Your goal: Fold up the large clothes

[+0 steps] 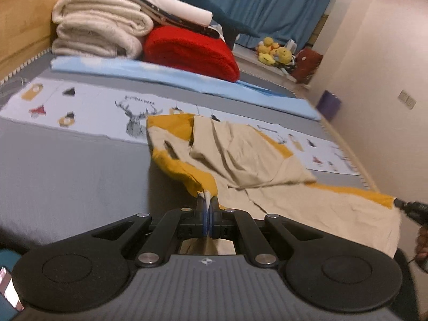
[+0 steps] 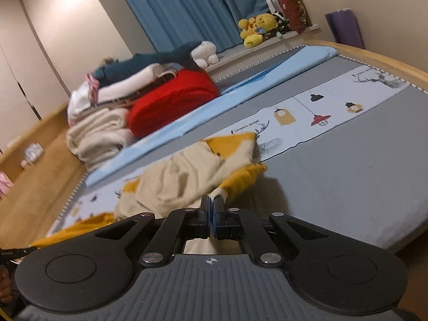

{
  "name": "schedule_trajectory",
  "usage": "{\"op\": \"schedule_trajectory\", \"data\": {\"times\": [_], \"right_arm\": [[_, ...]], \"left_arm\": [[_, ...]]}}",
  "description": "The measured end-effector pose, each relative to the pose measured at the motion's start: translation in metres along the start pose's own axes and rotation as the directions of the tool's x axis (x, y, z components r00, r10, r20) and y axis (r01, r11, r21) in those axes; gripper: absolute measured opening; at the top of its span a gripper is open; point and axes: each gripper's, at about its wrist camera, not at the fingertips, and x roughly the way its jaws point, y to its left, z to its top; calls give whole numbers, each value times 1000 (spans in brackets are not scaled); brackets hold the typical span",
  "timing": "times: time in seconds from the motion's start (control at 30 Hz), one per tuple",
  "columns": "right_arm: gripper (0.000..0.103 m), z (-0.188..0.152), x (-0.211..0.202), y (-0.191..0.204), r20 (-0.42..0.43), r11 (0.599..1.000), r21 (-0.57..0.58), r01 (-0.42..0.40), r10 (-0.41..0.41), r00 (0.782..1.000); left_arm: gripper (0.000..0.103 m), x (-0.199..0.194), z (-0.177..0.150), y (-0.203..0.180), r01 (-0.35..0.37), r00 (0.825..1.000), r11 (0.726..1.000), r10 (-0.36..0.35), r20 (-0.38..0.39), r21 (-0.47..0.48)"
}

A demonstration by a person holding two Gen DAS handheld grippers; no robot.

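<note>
I had both claws clamped on the garment (image 1: 240,155): left claw (image 1: 207,200) and right claw (image 2: 212,203) pinching near corners; cloth ran away twd the red blanket (image 1: 187,50), prob. lengthwise.

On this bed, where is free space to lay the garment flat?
Free: grey mattress between the printed strip and the near bed edge, beside the beige-yellow garment. Crowded: the far side, with cream blankets, red blanket and blue pad.

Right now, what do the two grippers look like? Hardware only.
The left gripper and right gripper match: matte black linkage arms with silver pivot pins, blue pads on black fingers, round black side discs, and a ribbed grey body with a small compass-like mark. No cables visible.
</note>
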Motion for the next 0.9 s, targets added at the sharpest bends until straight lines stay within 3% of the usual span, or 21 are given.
{"op": "schedule_trajectory", "data": {"times": [0.1, 0.2, 0.33, 0.43, 0.5, 0.57, 0.67, 0.73, 0.9], "right_arm": [[1, 2, -24, -14, 10, 999, 36, -3, 3, 1000], [1, 5, -16, -23, 3, 997, 76, -2, 2, 1000], [1, 21, 40, -27, -34, 997, 68, 24, -22, 999], [1, 46, 106, -34, -76, 994, 103, 45, -37, 996], [1, 65, 152, -38, -94, 989, 134, 59, -46, 995], [6, 83, 197, -45, -103, 980, 158, 121, -106, 989], [9, 95, 231, -50, -39, 972, 134, 193, -190, 981], [10, 91, 241, -55, -27, 971, 126, 201, -200, 979], [17, 61, 262, -61, -135, 984, 32, 173, -168, 977]], "left_arm": [[1, -1, 0, 16, 16, 998, 998, -20, -60, -67], [1, 25, 9, 33, 22, 994, 992, -35, -99, -127], [1, 94, 38, 59, -12, 991, 978, -15, -130, -208], [3, 166, 69, 88, -13, 989, 949, -34, -142, -316], [16, 209, 85, 114, -32, 989, 903, -34, -147, -428], [42, 235, 98, 132, -68, 989, 868, -6, -148, -491], [49, 248, 96, 157, -73, 994, 824, 15, -106, -563], [49, 248, 86, 164, -102, 990, 802, 21, -142, -588], [49, 253, 86, 137, -150, 979, 918, 86, -184, -368]]}}
